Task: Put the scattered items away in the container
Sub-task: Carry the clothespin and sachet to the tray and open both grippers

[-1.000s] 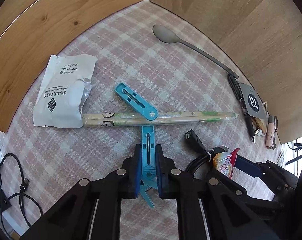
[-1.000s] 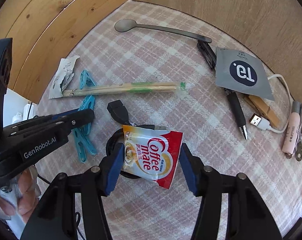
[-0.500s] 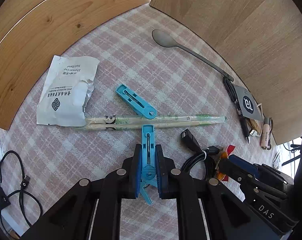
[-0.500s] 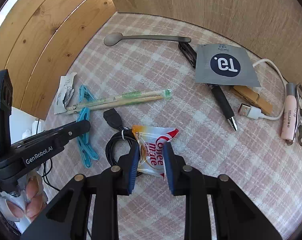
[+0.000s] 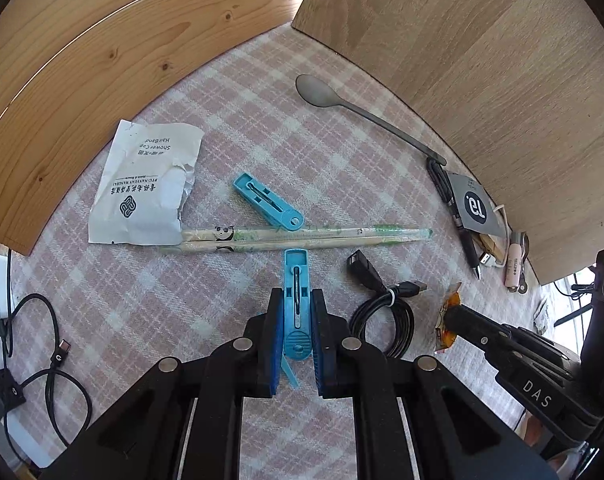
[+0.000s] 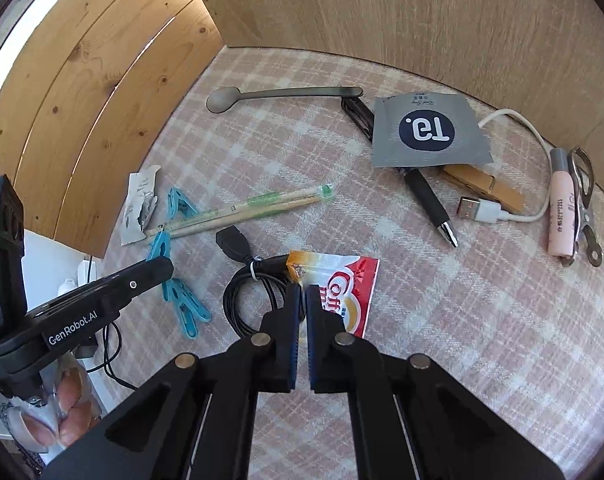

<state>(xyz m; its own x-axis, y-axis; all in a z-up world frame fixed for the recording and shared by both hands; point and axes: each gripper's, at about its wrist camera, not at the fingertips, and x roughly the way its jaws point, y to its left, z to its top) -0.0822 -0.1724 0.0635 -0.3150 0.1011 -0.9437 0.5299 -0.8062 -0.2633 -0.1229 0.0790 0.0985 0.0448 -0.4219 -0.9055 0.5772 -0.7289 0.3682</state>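
Both tools already grip: the left gripper (image 5: 296, 334) pinches a blue clothespin (image 5: 296, 292) lengthwise along its fingers, the right gripper (image 6: 302, 300) seemingly nips the Coffee-mate sachet (image 6: 343, 292) at its near-left edge.

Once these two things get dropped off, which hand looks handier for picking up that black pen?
Probably the right. The black pen lies on the right gripper's side, across the coiled black cable from the left gripper. Both are busy now: right pinches the creamer sachet, left the blue clothespin.

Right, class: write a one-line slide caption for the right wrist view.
Right gripper pinches a Coffee mate sachet beside a coiled black cable on the checked cloth.
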